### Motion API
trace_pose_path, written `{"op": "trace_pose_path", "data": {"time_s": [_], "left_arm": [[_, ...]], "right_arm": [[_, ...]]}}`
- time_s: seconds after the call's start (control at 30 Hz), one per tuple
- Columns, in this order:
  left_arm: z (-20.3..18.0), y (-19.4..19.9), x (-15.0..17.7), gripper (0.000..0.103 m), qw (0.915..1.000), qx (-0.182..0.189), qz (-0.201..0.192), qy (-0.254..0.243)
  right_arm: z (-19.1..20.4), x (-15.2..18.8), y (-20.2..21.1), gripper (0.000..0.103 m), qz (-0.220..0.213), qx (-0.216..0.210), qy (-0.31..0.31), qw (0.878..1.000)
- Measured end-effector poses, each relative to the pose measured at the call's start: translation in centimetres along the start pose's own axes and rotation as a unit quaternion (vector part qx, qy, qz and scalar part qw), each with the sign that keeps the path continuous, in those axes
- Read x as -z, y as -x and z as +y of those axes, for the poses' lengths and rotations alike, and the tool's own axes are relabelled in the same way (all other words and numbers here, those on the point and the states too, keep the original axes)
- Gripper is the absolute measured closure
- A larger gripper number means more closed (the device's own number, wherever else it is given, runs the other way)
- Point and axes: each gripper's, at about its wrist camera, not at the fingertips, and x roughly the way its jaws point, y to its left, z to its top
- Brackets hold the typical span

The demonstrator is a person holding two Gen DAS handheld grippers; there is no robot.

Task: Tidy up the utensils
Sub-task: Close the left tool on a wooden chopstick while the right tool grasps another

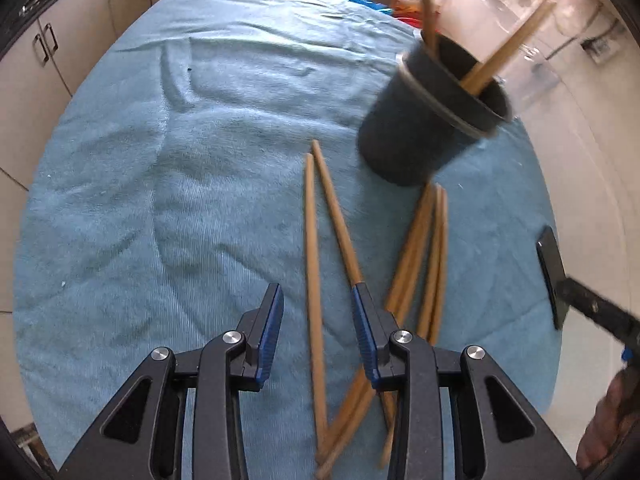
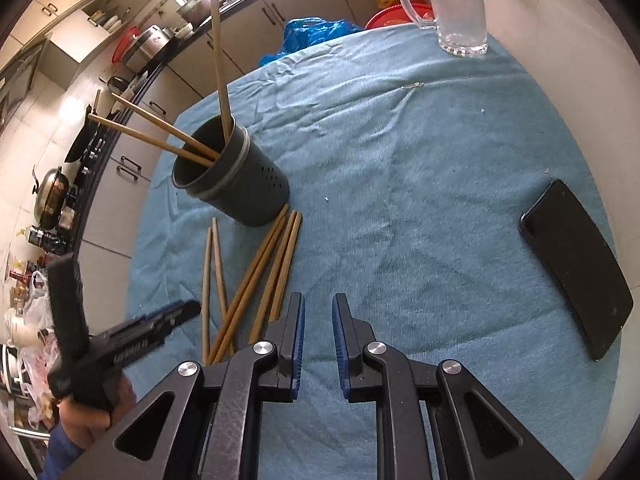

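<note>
A round table [image 2: 400, 152] carried a teal terry cloth, its nap ribbed and creased into soft folds. On it stood a dark, matte cylindrical holder [image 2: 240, 176], ringed by a paler band below its rim and pierced with small drain holes on its side; three slim wooden chopsticks [image 2: 160, 136] leaned out of it toward ten and twelve o'clock. From the holder's foot, at about six o'clock, six more loose chopsticks [image 2: 256, 276] lay fanned on the cloth, smooth, tan and tapering, crossing one another at their near ends. The left hand-held gripper [image 1: 316, 332], black jointed metal with blue ribbed pads, hung over that pile with its jaws apart; one stick ran between the pads without either pad pressing on it, and the right-hand pad sat over another stick. The right hand-held gripper [image 2: 318, 340], of the same build, stood just at three o'clock of the pile, its jaws narrowly apart and opening, with only cloth between them. A flat black phone [image 2: 576, 264] with a glossy screen lay at three o'clock near the table's edge, and a clear, frosted glass mug [image 2: 456, 8] with a handle stood at one o'clock. No writing could be read on any of them.
</note>
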Motion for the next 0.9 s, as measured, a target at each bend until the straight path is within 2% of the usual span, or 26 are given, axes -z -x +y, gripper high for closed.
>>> {"op": "trace_pose_path", "data": {"time_s": [0.17,0.33,0.6,0.8,0.9], "left_arm": [[-0.5,-1.4,-1.8,0.071,0.9998,-0.020,0.002,-0.008],[-1.0,-2.1,-3.3,0.096,0.9978,-0.065,-0.002,-0.018],[0.6,-0.9,-0.9,0.097,0.9980,-0.064,-0.003,0.000],[1.8,-0.2,0.4,0.097,0.9983,-0.056,-0.005,0.015],[2.0,0.1,1.0,0.097,0.9984,-0.054,-0.005,0.015]], "right_arm": [[-0.3,-0.3,-0.3,0.084,0.004,0.002,0.002,1.000],[-0.2,-1.0,-1.4,0.081,0.018,-0.002,-0.002,1.000],[1.0,-3.0,-6.6,0.081,0.067,-0.021,-0.031,0.997],[2.2,-4.2,-9.6,0.081,0.088,-0.010,-0.034,0.995],[2.7,-4.5,-10.3,0.082,0.087,0.014,-0.027,0.996]]}}
